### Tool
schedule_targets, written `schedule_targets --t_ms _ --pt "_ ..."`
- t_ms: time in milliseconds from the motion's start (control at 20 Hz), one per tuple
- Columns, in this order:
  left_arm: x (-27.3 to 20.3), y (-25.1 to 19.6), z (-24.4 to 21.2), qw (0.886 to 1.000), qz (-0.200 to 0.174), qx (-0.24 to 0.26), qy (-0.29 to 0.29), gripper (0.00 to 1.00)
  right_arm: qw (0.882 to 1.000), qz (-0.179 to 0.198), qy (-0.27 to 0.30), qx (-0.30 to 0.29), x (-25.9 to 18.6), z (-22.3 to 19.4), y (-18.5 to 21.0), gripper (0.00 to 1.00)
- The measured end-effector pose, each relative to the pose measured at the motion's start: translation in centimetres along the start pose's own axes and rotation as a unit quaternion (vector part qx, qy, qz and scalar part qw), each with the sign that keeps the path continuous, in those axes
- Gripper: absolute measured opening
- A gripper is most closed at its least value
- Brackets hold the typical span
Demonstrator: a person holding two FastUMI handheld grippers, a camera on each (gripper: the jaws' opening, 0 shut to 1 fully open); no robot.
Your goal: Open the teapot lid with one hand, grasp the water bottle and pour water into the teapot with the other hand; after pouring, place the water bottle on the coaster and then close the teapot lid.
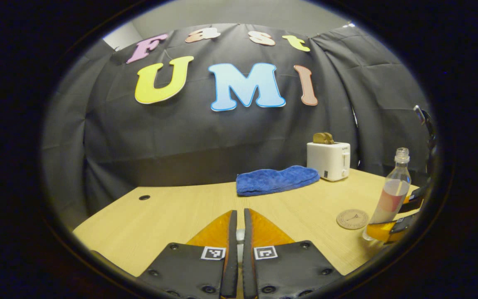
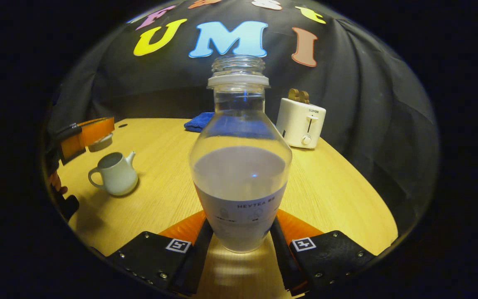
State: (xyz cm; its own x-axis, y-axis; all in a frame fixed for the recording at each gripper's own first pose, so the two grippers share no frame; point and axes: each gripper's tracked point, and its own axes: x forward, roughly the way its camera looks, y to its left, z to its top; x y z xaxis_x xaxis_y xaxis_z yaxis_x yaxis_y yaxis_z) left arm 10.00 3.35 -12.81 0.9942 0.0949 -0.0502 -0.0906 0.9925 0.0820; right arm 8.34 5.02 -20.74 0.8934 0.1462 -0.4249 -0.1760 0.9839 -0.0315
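Note:
My left gripper (image 1: 239,214) is shut on the knob of the white teapot lid (image 1: 240,235), a sliver of which shows between the fingers. In the right gripper view that left gripper (image 2: 91,138) holds the lid (image 2: 100,144) just above and behind the white teapot (image 2: 114,172), whose top stands open. My right gripper (image 2: 241,220) is shut on the lower body of the clear water bottle (image 2: 239,166), uncapped and about half full. In the left gripper view the bottle (image 1: 391,195) leans slightly beside the round coaster (image 1: 352,219), with the right gripper (image 1: 409,211) around it.
A white toaster (image 1: 329,160) with bread slices stands at the back of the wooden table (image 1: 172,216), and a folded blue towel (image 1: 276,179) lies left of it. A small round hole (image 1: 144,197) sits near the table's far left edge.

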Motion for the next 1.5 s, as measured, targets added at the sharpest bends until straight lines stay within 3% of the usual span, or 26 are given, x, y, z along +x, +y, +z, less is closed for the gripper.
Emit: schedule_targets --t_ms 250,600,850,1100,1350,1500 --pt "-1.1 1.4 1.2 1.0 0.002 -0.014 -0.002 0.12 0.993 -0.018 0.011 -0.116 0.4 1.2 -1.0 0.73" --pt "-0.6 5.7 1.2 0.999 -0.045 -0.019 -0.001 0.12 0.964 -0.067 0.048 -0.253 0.1 3.3 1.3 0.74" --pt "0.0 9.6 0.3 0.998 -0.067 -0.022 0.0 0.12 0.929 -0.089 0.07 -0.351 0.3 4.2 3.9 0.73" --pt "0.5 11.7 -0.2 0.997 -0.08 -0.022 -0.004 0.11 0.883 -0.105 0.101 -0.445 0.9 5.0 5.3 0.74" --pt "0.4 12.4 -0.6 0.995 -0.092 -0.031 -0.011 0.11 0.828 -0.121 0.109 -0.536 1.3 6.6 6.2 0.7" --pt "0.3 12.9 -1.2 0.995 -0.095 -0.038 -0.01 0.12 0.804 -0.123 0.111 -0.572 1.3 7.3 6.6 0.73"
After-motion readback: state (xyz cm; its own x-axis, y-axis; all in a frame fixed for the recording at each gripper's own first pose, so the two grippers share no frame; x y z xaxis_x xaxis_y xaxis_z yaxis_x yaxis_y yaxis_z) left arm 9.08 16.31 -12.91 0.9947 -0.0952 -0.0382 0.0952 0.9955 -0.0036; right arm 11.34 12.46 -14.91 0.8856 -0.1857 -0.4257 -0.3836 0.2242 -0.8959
